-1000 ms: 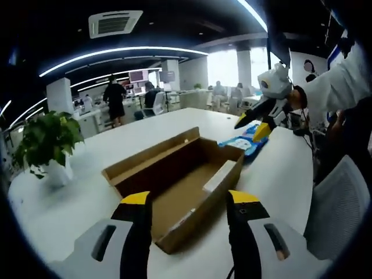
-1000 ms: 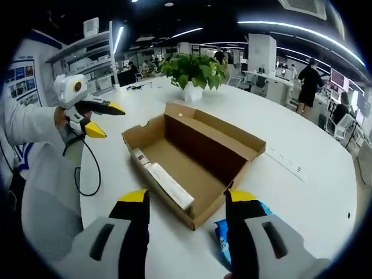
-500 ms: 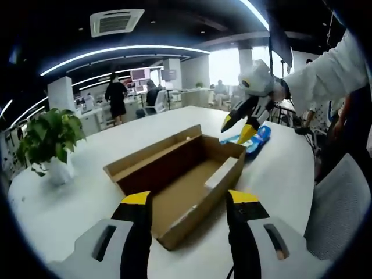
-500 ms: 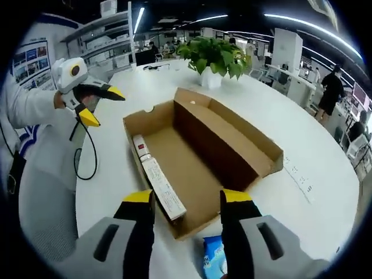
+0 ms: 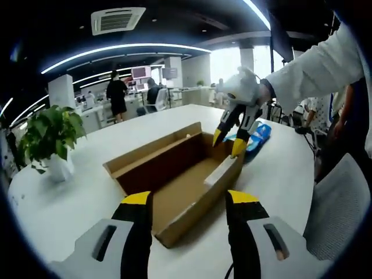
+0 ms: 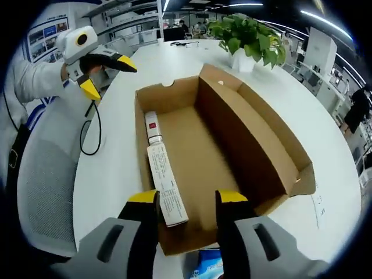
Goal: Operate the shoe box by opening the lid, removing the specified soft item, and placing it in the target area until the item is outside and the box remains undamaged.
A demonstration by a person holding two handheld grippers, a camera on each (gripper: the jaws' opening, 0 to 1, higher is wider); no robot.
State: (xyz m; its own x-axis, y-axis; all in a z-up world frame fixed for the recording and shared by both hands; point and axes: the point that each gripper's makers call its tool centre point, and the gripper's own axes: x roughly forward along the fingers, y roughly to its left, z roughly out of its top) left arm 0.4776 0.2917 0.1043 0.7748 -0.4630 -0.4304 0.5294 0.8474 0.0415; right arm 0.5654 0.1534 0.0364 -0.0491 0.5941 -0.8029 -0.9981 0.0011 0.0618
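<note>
An open brown shoe box (image 5: 157, 170) lies on the white table, its lid flap standing along the far side. Against one wall of the shoe box (image 6: 200, 152) lies a long white labelled strip (image 6: 165, 187), with a small red-marked piece (image 6: 152, 127) beyond it. A blue soft packet (image 5: 259, 135) rests on the table past the box end, and the packet (image 6: 209, 265) peeks out under my right jaws. My right gripper (image 6: 187, 199) hovers open over the box's near end; this right gripper (image 5: 228, 143) is empty. My left gripper (image 5: 189, 200), also the left gripper (image 6: 109, 77), is open and empty, off to the box's side.
A potted plant (image 5: 49, 136) in a white pot stands on the table beyond the box; the same plant (image 6: 250, 38) is at the far end. A black cable (image 6: 90, 136) trails over the table edge. A grey chair (image 5: 337, 209) sits beside the table. People stand at desks behind.
My right gripper has moved from above the blue packet to over the box's end, tilting down toward its inside. The left gripper has hardly shifted.
</note>
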